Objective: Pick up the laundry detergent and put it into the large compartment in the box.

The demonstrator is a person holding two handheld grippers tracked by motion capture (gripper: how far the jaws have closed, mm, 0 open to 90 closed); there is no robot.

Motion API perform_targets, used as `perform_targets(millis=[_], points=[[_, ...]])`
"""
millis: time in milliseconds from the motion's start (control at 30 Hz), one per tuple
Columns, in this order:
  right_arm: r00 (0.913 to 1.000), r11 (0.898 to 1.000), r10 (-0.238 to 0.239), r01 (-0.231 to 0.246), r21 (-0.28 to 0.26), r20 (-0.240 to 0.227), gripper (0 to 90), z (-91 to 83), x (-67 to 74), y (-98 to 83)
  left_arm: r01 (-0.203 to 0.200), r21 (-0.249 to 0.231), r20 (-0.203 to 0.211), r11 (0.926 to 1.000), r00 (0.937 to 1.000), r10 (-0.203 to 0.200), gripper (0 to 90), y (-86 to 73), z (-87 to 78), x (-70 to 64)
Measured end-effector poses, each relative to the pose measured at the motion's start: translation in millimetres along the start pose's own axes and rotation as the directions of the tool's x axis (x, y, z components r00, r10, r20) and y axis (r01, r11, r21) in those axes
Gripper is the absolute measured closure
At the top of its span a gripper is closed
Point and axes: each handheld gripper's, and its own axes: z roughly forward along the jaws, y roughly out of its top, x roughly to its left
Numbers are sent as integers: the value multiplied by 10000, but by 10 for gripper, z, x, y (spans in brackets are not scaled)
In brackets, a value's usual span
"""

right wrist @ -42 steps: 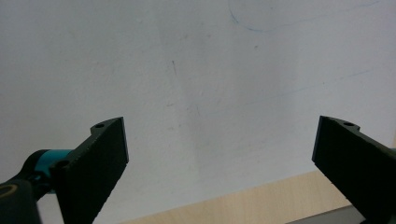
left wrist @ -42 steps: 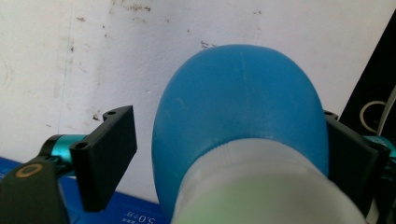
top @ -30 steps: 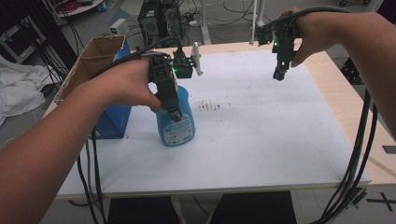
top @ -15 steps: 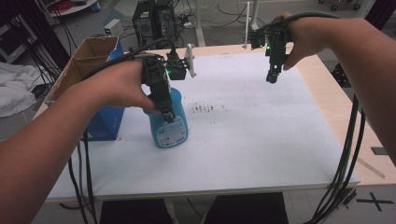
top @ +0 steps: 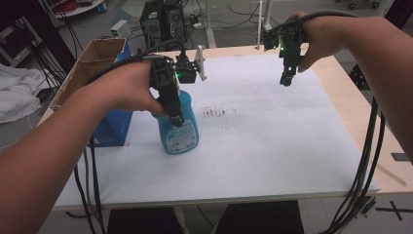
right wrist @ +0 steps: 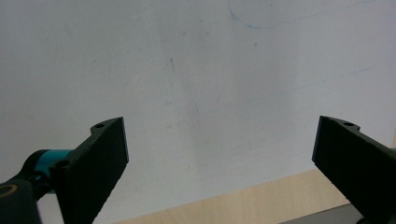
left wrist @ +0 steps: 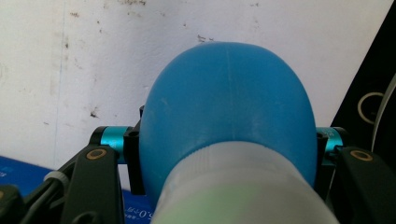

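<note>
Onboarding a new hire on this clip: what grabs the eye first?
The blue spray bottle stands left of centre on the white table, and the left gripper has just closed its jaws on the bottle's sides from above. The right gripper hangs over the far right of the table with its jaws wide open and nothing between them. A cardboard box sits at the left edge.

We see a pale wooden table covered by a wide white sheet. On that sheet a blue plastic spray bottle stands upright. Just left of the bottle sits an open brown cardboard box with blue sides. Right of the bottle, dark specks mark the sheet.
</note>
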Motion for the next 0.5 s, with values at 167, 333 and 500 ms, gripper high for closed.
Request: perform_targets(millis=[167,333,500], points=[[10000,10000,64,-64,39,-27,26,-4,5,-7,-111,137,-84,9998,9999,112,386,1,-9,-21],[10000,10000,40,-40,23,7,26,-7,-5,-31,-190,140,-82,9997,9998,192,386,-21,-130,-39],[10000,10000,48,-48,15,7,26,-13,1,-27,-234,4,-101,9997,9997,234,386,-34,-287,-41]])
